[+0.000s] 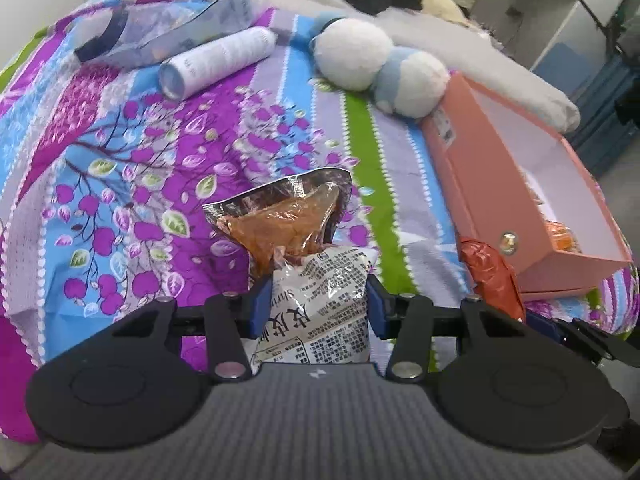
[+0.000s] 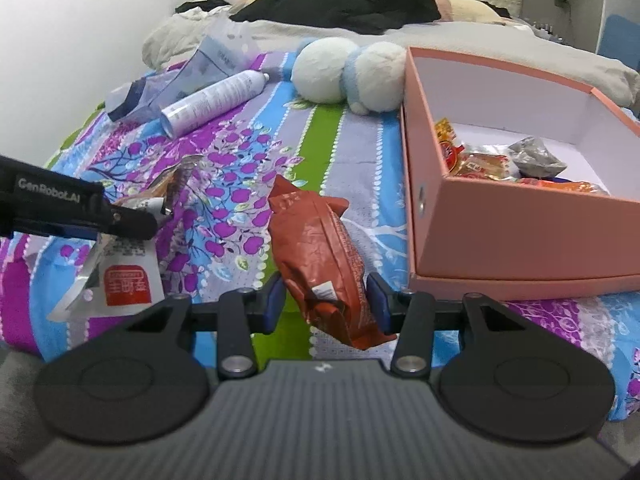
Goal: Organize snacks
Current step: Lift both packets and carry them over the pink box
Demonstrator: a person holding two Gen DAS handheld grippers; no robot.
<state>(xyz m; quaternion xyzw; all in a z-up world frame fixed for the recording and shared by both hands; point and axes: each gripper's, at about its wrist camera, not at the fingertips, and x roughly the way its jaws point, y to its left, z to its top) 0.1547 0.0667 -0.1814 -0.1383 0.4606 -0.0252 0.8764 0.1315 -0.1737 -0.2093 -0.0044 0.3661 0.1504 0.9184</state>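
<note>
Bed [image 2: 340, 148]: covered by a soft patterned sheet in purple, blue, green and grey stripes with a printed tree motif; it carries all items.

Pink box [image 2: 520, 232]: rigid cardboard, rectangular, open-topped with a white interior, at 2 o'clock in the right wrist view. Several crinkled snack packets [image 2: 480, 164] lie inside, against its near wall.

Plush toy [image 2: 348, 76]: two rounded white-and-blue fleecy lobes, at 12 o'clock, just beside the box's far corner.

White cylinder [image 2: 216, 98]: smooth, lying on its side at 11 o'clock, long axis from 8 toward 2 o'clock.

White printed snack bag [image 1: 320, 300]: glossy film with an orange see-through top section, long axis upright in the left wrist view, sealed end toward 12 o'clock. The left claw [image 1: 318, 306] pinches its lower part, blue pads pressing both sides, raised off the sheet.

Orange snack packet [image 2: 324, 260]: crinkled foil, elongated, long axis from 11 to 5 o'clock. The right claw [image 2: 326, 300] grips its lower half, both pads in contact, half spread.
</note>
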